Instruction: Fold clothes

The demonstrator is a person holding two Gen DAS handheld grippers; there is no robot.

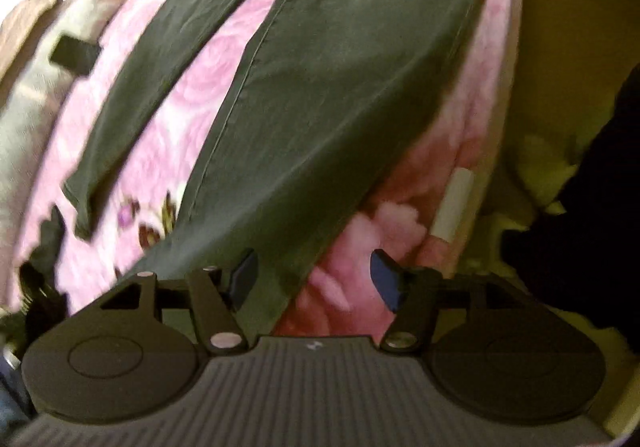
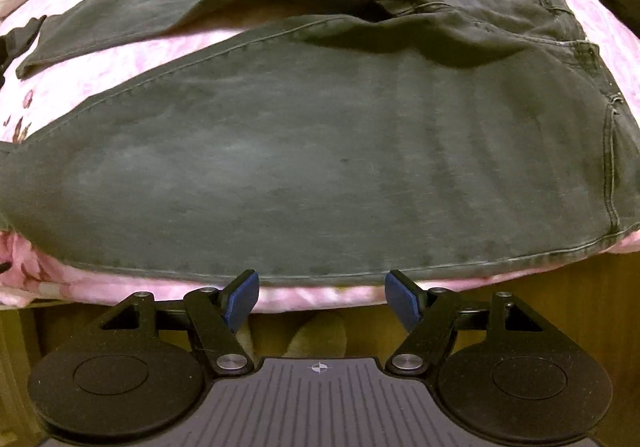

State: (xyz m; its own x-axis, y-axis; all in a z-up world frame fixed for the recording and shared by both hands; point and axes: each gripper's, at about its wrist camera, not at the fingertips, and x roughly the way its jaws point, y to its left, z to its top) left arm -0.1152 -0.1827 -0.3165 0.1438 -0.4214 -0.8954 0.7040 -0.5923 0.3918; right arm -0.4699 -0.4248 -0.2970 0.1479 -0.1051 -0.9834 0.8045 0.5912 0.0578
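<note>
Lying spread across a bed with a pink floral blanket (image 2: 120, 59), a pair of dark grey jeans (image 2: 320, 151) fills most of the right wrist view: the waistband and pocket stitching sit toward the right side, the two legs run off to the left, and the nearer leg reaches down to the blanket's near edge. The farther leg lies apart from it, with a wedge of pink blanket showing between them, and its hem ends near the left side. The right gripper (image 2: 322, 295) hangs over the edge of the bed just beside the jeans' lower seam, its blue-padded jaws standing wide with nothing between them; the pads do not touch the cloth. Below it a brownish floor (image 2: 540, 283) shows past the bed's edge. The left wrist view is blurred. In it the left gripper (image 1: 312, 279) is also parted, jaws well apart and gripping nothing, and it sits over the lower end of one jeans leg (image 1: 328, 87), whose fabric runs up and away from between the pads. The other leg (image 1: 152, 79) slants off to the left over the blanket (image 1: 192, 95), its hem near the left edge. A white label (image 1: 454, 203) is fixed to the blanket's side at the right, and beyond it the surroundings are dark and too blurred to make out.
</note>
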